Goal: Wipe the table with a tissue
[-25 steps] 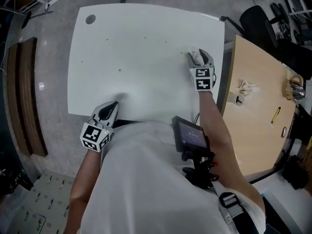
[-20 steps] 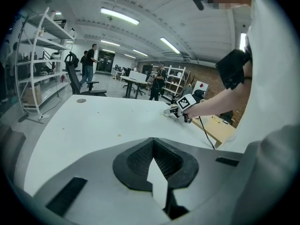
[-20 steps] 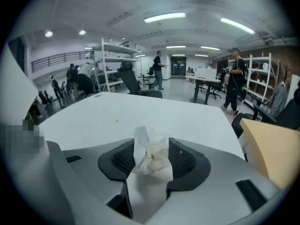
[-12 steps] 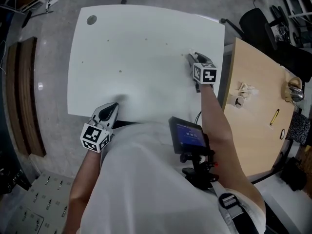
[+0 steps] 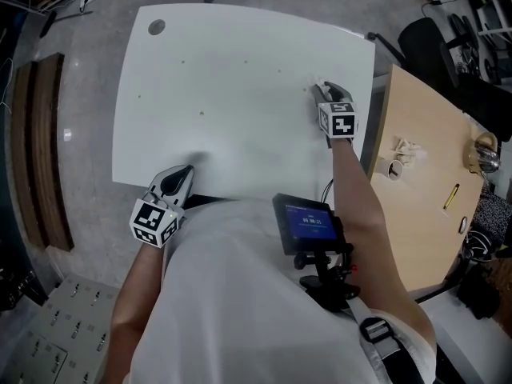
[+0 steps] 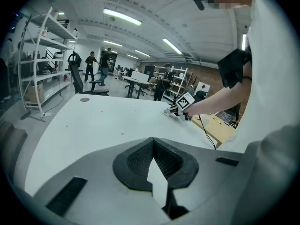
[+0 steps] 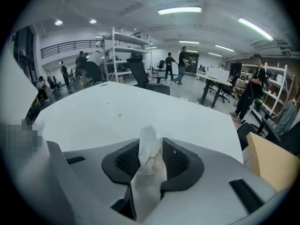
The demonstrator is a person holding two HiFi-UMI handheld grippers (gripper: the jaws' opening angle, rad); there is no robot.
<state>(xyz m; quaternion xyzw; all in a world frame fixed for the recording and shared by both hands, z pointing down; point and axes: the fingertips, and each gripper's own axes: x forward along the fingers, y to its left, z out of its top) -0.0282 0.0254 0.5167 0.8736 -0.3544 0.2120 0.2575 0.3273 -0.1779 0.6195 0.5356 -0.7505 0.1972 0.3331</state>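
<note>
Between the dark ribbed pads of the right gripper point(image 7: 152, 159), a crumpled white paper tissue point(image 7: 149, 149) is being pinched. Its top is poking up past the tips and its faintly brown-stained lower part is hanging down between them. In the head view only a small white scrap of that tissue point(image 5: 322, 85) is showing ahead of the right gripper point(image 5: 325, 94). The rest is lying hidden under the gripper's body and marker cube, so whether it is touching the surface cannot be told.

The bare right forearm is reaching out almost straight, holding the gripper close to the right edge of the large white rectangular surface point(image 5: 232, 86). The left gripper point(image 5: 181, 178) is sitting at the near edge, its arm bent in beside the torso, which is covering part of that edge. Its own view is showing the left gripper point(image 6: 157, 165) with its pads pressed together at the tips and nothing between them. Across the surface, that view is also catching the right gripper point(image 6: 172, 110) from the side.

Both gripper views are showing a workshop hall with white metal shelving point(image 7: 123, 48) and distant standing people point(image 6: 90, 64), none of which is appearing in the head view. The head view alone is showing a black chest-mounted device with a lit screen point(image 5: 307, 222). To the right it is showing a light wooden surface point(image 5: 424, 214) carrying another crumpled scrap of paper point(image 5: 406, 146). Small dark specks point(image 5: 201, 112) are dotting the white surface.
</note>
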